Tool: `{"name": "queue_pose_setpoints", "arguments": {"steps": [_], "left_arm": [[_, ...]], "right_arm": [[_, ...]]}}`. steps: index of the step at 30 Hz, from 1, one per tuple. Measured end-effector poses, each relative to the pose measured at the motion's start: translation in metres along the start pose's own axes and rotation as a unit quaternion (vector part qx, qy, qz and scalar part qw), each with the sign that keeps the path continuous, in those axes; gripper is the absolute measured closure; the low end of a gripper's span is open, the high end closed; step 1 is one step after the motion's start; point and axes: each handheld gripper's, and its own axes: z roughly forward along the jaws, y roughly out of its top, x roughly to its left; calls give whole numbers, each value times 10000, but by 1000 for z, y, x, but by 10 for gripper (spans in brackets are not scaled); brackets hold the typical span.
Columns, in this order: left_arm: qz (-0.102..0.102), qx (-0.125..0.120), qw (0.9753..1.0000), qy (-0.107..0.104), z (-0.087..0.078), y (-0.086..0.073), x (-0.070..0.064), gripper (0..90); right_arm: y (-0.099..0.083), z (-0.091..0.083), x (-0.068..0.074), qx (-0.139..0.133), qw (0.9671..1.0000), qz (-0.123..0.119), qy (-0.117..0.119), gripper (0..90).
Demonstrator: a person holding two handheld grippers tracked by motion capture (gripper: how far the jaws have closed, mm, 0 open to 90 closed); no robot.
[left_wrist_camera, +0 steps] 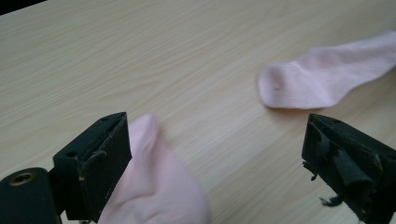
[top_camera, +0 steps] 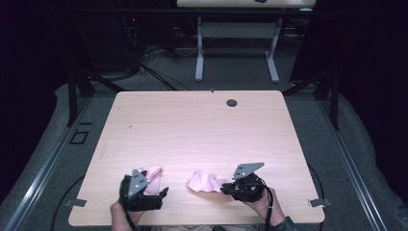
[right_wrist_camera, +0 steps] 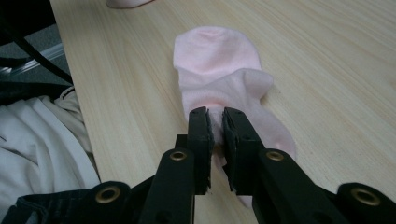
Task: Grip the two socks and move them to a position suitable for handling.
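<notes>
Two pink socks lie near counter point(top_camera: 202, 125) front edge: right sock point(right_wrist_camera: 219, 70) pinched by right hand-held gripper point(right_wrist_camera: 215, 123), left sock point(left_wrist_camera: 154, 186) between wide-open left hand-held gripper point(left_wrist_camera: 212, 154) jaws; closing needed next, likely for pairing

Matt wood-grain table point(top_camera: 202, 125) (soft knit socks point(top_camera: 204, 182))
</notes>
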Motion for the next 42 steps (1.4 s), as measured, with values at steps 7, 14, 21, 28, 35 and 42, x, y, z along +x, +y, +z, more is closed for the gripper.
{"name": "queue_pose_setpoints", "arguments": {"steps": [7,14,21,28,35,42], "left_arm": [[462,26,9953,-853,37,25,-40,320],[914,229,9855,-1409,67,38,-66,421],[1088,155,9777,-1788,80,44,-78,605],[799,269,9744,-2085,90,55,-73,881],[552,406,9766,-2036,92,74,-69,886],[381,499,9758,-2093,95,87,-65,886]], "right_arm": [[2,-3,-3,-66,9996,259,44,815],[1,-5,-5,-144,9992,370,55,814],[-1,-5,-7,-157,9989,432,106,814],[-8,-5,-10,-217,9988,437,81,803],[-20,-11,-3,-373,9976,142,-574,573],[-21,-6,26,-563,9824,-708,-1637,427]]}}
